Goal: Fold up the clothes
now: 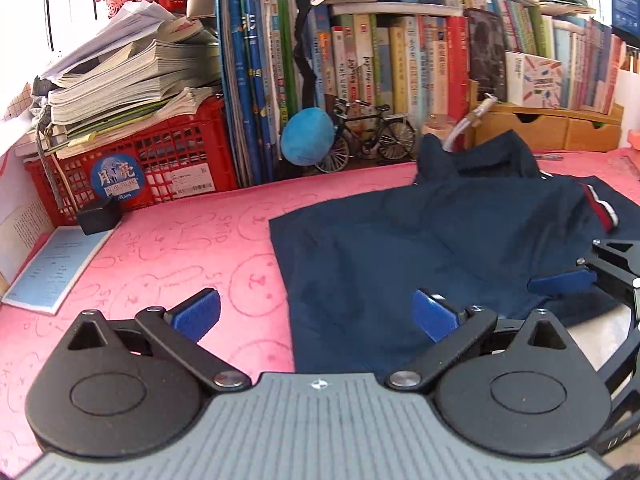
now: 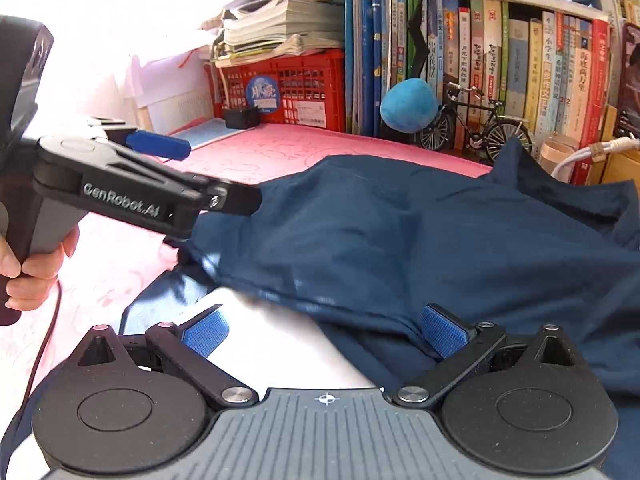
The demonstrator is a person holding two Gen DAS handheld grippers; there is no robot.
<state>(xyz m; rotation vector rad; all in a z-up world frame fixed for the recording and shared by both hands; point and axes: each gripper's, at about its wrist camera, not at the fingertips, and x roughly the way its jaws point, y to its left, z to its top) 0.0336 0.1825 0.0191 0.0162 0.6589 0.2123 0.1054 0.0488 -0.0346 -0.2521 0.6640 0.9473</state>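
A: Item one: navy garment (image 1: 440,240), spread on pink tabletop (image 1: 180,248), near edge hanging past the front. Red-and-white striped trim (image 1: 600,208) visible from left wrist view only.

B: Noted. From right wrist view: same garment (image 2: 400,232), rumpled, near hem draped over pale rounded edge (image 2: 272,340). Trim not in view here.

A: Item two: left gripper (image 1: 316,316), blue-padded fingers (image 1: 198,312) spread wide, clasping nothing. One finger over bare pink tabletop, the other over the cloth's left edge.

B: Seen also from the right wrist view, side-on: left gripper (image 2: 200,172) with "GenRobot.AI" lettering, upper blue pad clear of cloth, lower black tip at the garment's left edge. Contact there: cannot tell. Hand (image 2: 32,264) wrapped round its grey handle, shown in this view alone.

A: Item three: right gripper (image 1: 576,280), entering at right edge, one blue pad against the cloth.

B: Own view: right gripper (image 2: 326,336), fingers (image 2: 444,336) parted wide, empty; right finger over navy fold, left over pale edge.

A: Background: red crate (image 1: 132,168) under stacked papers, book row (image 1: 380,60), model bicycle (image 1: 368,136), blue plush (image 1: 308,136), blue booklet (image 1: 56,268).

B: Wooden drawers (image 1: 552,124): left wrist view only.
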